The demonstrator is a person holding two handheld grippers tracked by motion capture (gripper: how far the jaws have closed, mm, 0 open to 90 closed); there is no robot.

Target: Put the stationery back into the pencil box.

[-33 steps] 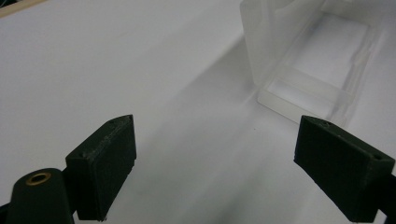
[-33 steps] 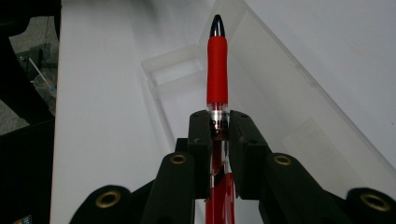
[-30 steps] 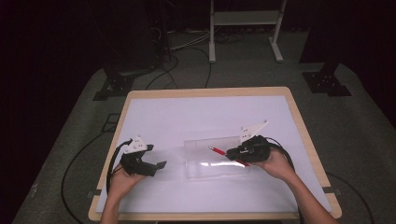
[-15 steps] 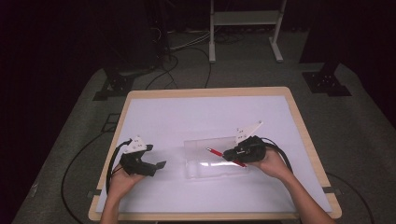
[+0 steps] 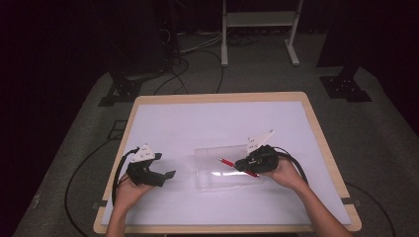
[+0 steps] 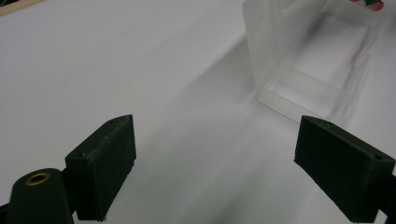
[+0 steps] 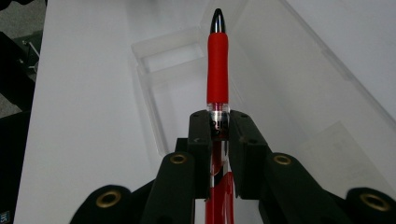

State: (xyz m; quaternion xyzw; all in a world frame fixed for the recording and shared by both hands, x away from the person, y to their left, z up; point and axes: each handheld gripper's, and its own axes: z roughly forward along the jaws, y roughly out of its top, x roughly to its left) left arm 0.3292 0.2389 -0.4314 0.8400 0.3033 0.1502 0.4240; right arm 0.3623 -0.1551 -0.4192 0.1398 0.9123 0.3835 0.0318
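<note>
Red and clear-barrelled, the pen (image 7: 217,60) is clamped between the jaws of the right tool (image 7: 219,128), its dark tip pointing out over an open transparent plastic case (image 7: 299,93) that lies on the white surface (image 5: 188,128). In the high view the pen (image 5: 228,162) hangs above the case (image 5: 222,168) near the surface's middle. The left tool (image 6: 215,172), well apart to the case's left, has its jaws spread wide over bare surface, holding nothing.
</note>
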